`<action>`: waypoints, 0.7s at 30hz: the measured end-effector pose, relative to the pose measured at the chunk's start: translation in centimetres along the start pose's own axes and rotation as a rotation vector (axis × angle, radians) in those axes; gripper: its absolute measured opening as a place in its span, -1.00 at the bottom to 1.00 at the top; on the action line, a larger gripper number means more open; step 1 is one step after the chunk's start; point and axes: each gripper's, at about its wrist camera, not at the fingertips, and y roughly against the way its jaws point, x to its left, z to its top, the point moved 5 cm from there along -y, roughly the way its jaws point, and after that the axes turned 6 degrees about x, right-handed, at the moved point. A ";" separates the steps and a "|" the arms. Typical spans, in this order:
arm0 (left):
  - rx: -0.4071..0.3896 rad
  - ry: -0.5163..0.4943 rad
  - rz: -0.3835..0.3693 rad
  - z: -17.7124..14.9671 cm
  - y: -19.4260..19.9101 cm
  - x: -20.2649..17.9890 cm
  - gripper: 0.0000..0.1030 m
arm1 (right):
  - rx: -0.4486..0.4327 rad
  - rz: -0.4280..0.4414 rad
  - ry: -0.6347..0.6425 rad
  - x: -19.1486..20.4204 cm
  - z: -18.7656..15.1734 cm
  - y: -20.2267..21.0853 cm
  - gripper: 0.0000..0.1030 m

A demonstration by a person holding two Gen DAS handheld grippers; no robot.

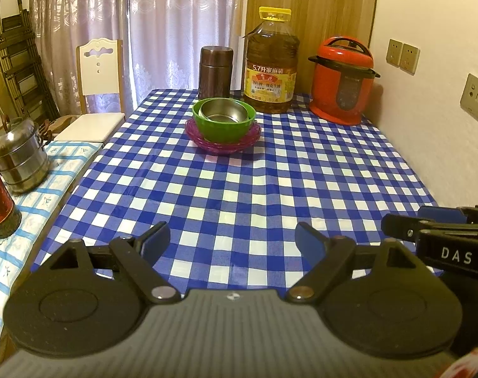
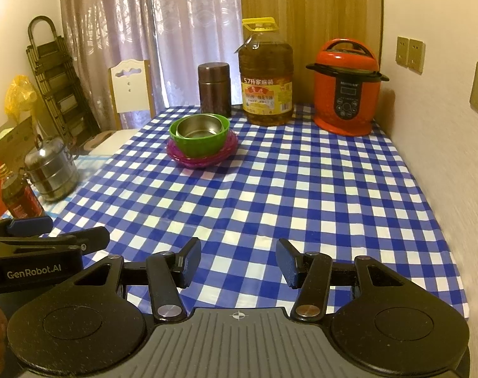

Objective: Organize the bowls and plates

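Right wrist view alone shows the cooker's (image 2: 347,86) control panel. The left gripper (image 1: 232,242) has fingers wide, empty; the right gripper (image 2: 238,263) stands narrower, also empty. The bowls (image 1: 223,116), steel inside green on pink plates (image 1: 223,145), sit at 12 o'clock, well apart from both, on the tabletop (image 1: 270,182). Plate count is unclear.
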 end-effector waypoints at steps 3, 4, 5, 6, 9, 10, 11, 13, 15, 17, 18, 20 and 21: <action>0.001 -0.001 0.001 0.0 0.0 0.0 0.65 | 0.000 0.000 0.000 0.0 0.0 0.0 0.03; 0.002 -0.001 0.001 0.0 -0.1 0.0 0.65 | 0.000 0.001 0.000 0.0 0.0 0.0 0.03; 0.002 -0.002 0.000 0.0 0.0 0.0 0.65 | 0.000 0.001 0.001 0.1 0.1 0.0 0.03; 0.001 -0.002 0.002 0.1 -0.1 0.0 0.65 | -0.001 0.001 0.001 0.1 0.1 0.0 0.03; 0.002 -0.001 0.002 0.1 -0.1 0.1 0.65 | 0.000 0.002 0.001 0.1 0.1 -0.1 0.03; 0.001 -0.002 0.003 0.1 -0.1 0.1 0.65 | -0.001 0.002 0.000 0.1 0.1 0.0 0.03; 0.002 -0.003 0.003 0.1 -0.1 0.1 0.65 | -0.001 0.002 0.000 0.1 0.1 0.0 0.03; 0.001 -0.002 0.001 0.1 -0.1 0.0 0.65 | -0.001 0.001 0.000 0.1 0.1 0.0 0.03; 0.001 -0.003 0.003 0.1 -0.1 0.1 0.65 | -0.001 0.001 0.000 0.1 0.1 -0.1 0.03; 0.003 -0.004 0.001 0.1 -0.2 0.1 0.65 | -0.002 0.002 -0.002 0.1 0.1 -0.1 0.03; 0.003 -0.004 0.000 0.1 -0.3 0.1 0.65 | -0.001 0.002 -0.002 0.2 0.1 -0.2 0.03; 0.004 -0.006 0.001 0.1 -0.4 0.1 0.65 | -0.002 0.002 -0.003 0.2 0.1 -0.1 0.03; 0.004 -0.006 0.000 0.2 -0.4 0.1 0.65 | -0.001 0.002 -0.004 0.2 0.2 -0.2 0.03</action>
